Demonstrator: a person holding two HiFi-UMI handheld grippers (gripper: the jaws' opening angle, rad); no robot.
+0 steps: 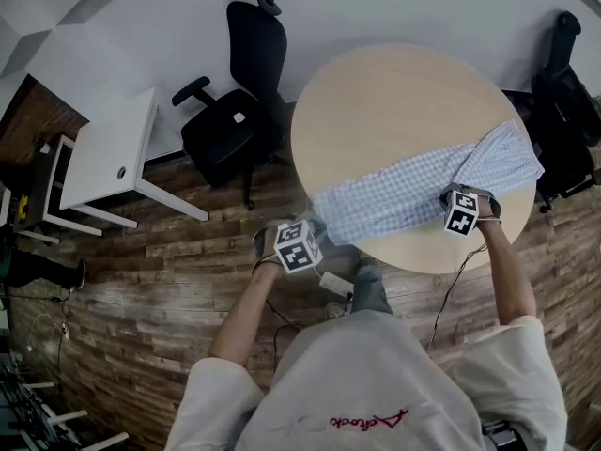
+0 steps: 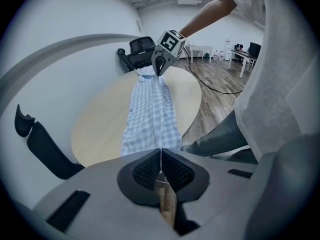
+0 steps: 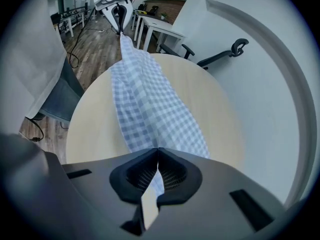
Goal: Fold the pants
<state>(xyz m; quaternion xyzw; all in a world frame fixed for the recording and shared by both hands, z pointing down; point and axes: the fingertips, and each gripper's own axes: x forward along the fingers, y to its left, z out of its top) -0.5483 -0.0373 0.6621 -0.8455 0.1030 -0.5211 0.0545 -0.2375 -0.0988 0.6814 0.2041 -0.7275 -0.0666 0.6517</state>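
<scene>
Blue-and-white checked pants (image 1: 413, 191) lie stretched in a long band across the near side of the round wooden table (image 1: 394, 101). My left gripper (image 1: 313, 224) is shut on one end of them, just off the table's near-left edge. My right gripper (image 1: 453, 195) is shut on the other end, over the table's right side. In the left gripper view the pants (image 2: 152, 109) run from the shut pads (image 2: 161, 151) to the right gripper (image 2: 159, 73). Seen from the right gripper view, the cloth (image 3: 150, 104) leads from its pads (image 3: 158, 150) up to the left gripper (image 3: 120, 30).
A black office chair (image 1: 235, 111) stands at the table's far left, with a white desk (image 1: 117, 148) beyond it. Another black chair (image 1: 568, 111) is at the right. A white power strip (image 1: 335, 285) and cables lie on the wood floor by my legs.
</scene>
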